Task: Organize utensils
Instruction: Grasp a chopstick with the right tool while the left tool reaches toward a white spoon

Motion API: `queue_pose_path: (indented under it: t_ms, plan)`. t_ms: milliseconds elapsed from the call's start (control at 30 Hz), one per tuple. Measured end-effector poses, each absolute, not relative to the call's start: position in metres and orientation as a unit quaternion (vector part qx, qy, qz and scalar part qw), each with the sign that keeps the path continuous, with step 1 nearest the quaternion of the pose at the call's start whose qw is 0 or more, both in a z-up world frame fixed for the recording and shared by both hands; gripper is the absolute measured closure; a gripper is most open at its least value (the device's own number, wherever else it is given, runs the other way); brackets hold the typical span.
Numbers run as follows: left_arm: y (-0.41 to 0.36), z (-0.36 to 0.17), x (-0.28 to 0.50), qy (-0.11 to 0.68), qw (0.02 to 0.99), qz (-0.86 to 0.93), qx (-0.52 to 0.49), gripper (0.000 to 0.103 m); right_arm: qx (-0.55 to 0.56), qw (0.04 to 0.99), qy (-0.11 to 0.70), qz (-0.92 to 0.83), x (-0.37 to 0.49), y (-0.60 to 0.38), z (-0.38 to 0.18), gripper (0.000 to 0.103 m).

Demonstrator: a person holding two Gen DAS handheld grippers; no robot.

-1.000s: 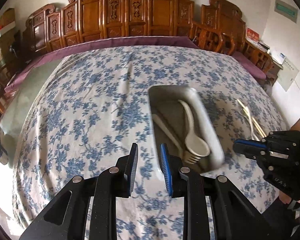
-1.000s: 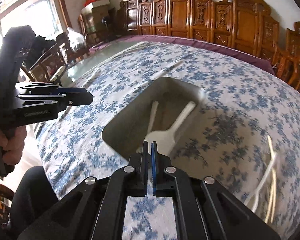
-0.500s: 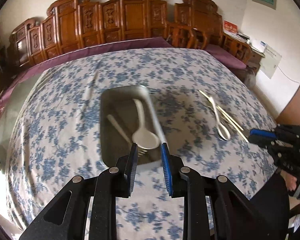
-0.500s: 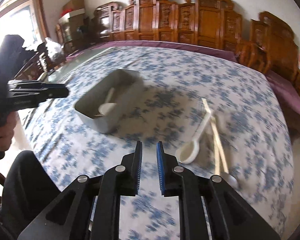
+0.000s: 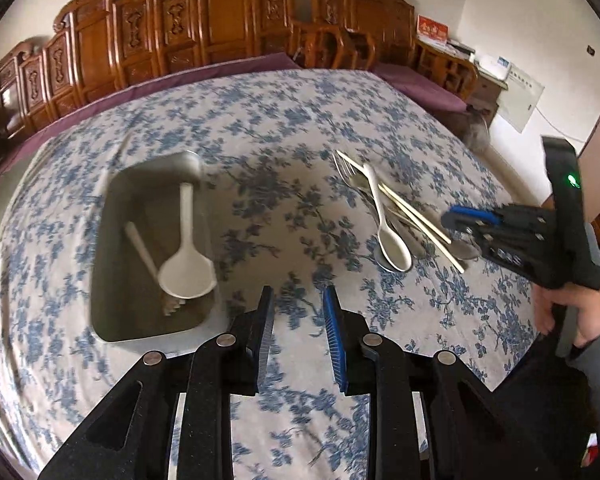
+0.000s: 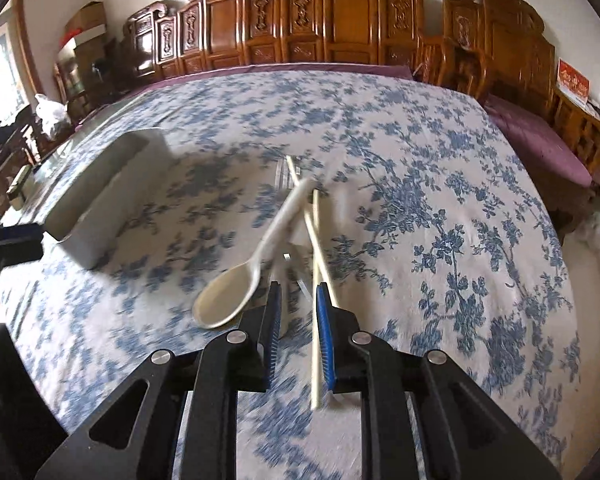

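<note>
A round table under a blue-flowered cloth [image 5: 260, 128] fills most of both views, with carved wooden chairs [image 5: 220, 20] lined across the top of each frame. In the left wrist view a grey bin [image 5: 112, 240] sits at centre left; inside it lie a white spoon [image 5: 186, 272] and a white fork [image 5: 144, 252], the spoon's bowl over the fork's head. At centre right, loose utensils lie piled on the cloth: a second white spoon [image 5: 388, 232], pale chopsticks [image 5: 420, 220] and a metal fork [image 5: 350, 172], partly under the spoon. The left tongs [image 5: 298, 320], at bottom centre, stand slightly apart with nothing between them, above bare cloth. The right tongs [image 6: 298, 312] hover low over the pile, slightly apart and gripping nothing; a chopstick [image 6: 316, 280] shows in the gap, lying on the cloth beneath.
</note>
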State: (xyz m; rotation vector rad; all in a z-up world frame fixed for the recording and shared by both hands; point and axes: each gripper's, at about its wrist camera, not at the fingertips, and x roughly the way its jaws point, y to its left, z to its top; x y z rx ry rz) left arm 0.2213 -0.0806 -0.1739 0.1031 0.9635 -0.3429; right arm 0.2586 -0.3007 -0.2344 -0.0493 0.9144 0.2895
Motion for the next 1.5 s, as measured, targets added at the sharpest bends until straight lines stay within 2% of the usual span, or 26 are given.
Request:
queue_pose_path:
  t_ms: [200,433,500,533,567,867,1333,1400,1500]
  plan:
    - [-0.096,-0.19,0.232,0.475,0.862,-0.167,0.06,0.08,-0.034,0.878,0.458,0.137,0.285,-0.302,-0.25,0.084]
    - [-0.109,-0.207,0.245,0.49,0.853,-0.169,0.063,0.08,0.005,0.862,0.486,0.145,0.301,-0.313,-0.272,0.084]
    - [-0.115,-0.212,0.248,0.494,0.85,-0.172,0.063,0.08,0.015,0.86,0.487,0.151,0.301,-0.312,-0.272,0.086]
    - [-0.117,-0.213,0.249,0.495,0.849,-0.173,0.063,0.08,0.015,0.859,0.488,0.155,0.301,-0.311,-0.272,0.092]
    - [-0.121,-0.216,0.251,0.496,0.848,-0.175,0.062,0.08,0.012,0.859,0.488,0.157,0.301,-0.309,-0.272,0.093]
    - [-0.146,-0.23,0.262,0.504,0.841,-0.185,0.064,0.08,0.022,0.866,0.473,0.158,0.299,-0.314,-0.265,0.097]
    - [-0.19,-0.231,0.292,0.495,0.839,-0.211,0.078,0.08,0.035,0.88,0.463,0.1,0.3,-0.341,-0.261,0.097]
    - [-0.197,-0.234,0.296,0.498,0.836,-0.213,0.089,0.074,0.037,0.882,0.46,0.098,0.3,-0.344,-0.26,0.097]
    - [-0.206,-0.24,0.301,0.504,0.83,-0.219,0.099,0.072,0.039,0.886,0.455,0.087,0.3,-0.348,-0.258,0.097]
